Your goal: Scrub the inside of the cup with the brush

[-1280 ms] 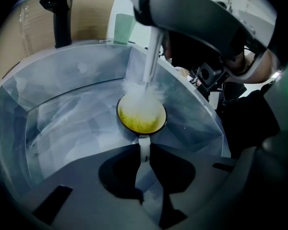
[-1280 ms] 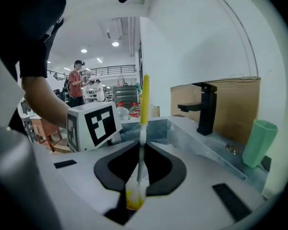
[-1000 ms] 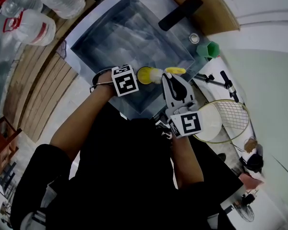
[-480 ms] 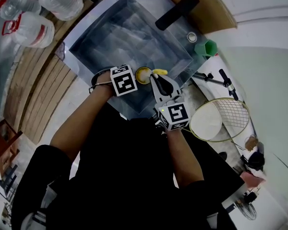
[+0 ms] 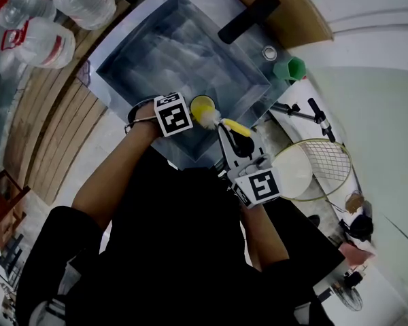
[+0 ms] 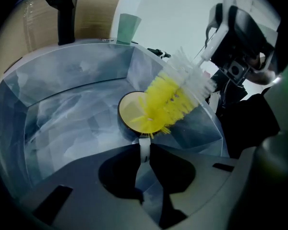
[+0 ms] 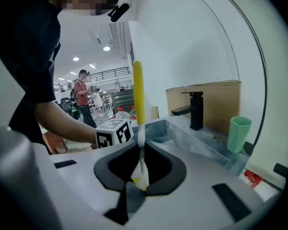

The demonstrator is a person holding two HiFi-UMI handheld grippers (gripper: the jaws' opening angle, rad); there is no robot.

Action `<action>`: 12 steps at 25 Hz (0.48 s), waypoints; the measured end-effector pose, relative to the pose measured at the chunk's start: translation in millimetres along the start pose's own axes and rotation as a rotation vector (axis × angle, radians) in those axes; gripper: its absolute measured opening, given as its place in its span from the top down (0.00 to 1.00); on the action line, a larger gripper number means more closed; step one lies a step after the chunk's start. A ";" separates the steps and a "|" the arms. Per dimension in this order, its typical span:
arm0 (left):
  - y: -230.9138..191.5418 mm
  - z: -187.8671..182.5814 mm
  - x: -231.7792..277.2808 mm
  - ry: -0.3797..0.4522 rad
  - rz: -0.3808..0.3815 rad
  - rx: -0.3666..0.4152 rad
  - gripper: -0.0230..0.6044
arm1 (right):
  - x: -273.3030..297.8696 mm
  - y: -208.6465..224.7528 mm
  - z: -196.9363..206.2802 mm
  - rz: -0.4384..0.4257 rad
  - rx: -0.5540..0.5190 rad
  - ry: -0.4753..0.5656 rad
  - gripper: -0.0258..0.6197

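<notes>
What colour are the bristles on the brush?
The brush has yellow tip bristles, clear white behind; best in the left gripper view.

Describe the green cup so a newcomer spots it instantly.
Start at the grey sink, then its black faucet on the back ledge. Beside the faucet stands the green cup, upright and untouched, unlike the yellow cup held over the basin.

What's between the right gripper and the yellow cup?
The brush: its bristly yellow-and-white head stretches from the right gripper to the mouth of the cup. The left gripper view shows it best.
</notes>
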State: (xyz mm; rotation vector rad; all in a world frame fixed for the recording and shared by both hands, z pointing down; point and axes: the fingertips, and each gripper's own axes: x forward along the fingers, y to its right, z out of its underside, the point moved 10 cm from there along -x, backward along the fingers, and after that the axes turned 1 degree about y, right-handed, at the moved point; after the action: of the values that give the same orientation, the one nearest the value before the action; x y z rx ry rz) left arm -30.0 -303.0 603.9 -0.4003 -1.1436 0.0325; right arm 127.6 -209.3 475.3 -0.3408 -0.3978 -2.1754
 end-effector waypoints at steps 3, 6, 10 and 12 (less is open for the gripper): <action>-2.3 -2.8 -1.8 0.007 -0.023 0.012 0.85 | 11.3 5.0 17.3 0.010 0.041 -0.024 0.89; -5.4 -4.4 -4.3 0.015 -0.057 0.024 0.85 | 28.5 6.6 35.8 0.011 0.078 -0.064 0.88; -2.2 -2.9 -1.0 0.004 -0.022 0.012 0.85 | 39.7 10.7 36.0 0.010 0.077 -0.067 0.88; -1.9 -2.7 -0.9 0.002 -0.020 0.015 0.85 | 39.2 11.0 24.4 0.004 0.068 -0.053 0.88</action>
State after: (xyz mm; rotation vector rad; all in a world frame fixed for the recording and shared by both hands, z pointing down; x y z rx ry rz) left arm -28.4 -305.7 602.8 -0.3757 -1.1450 0.0236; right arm 116.1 -234.0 514.2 -0.3611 -0.4991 -2.1465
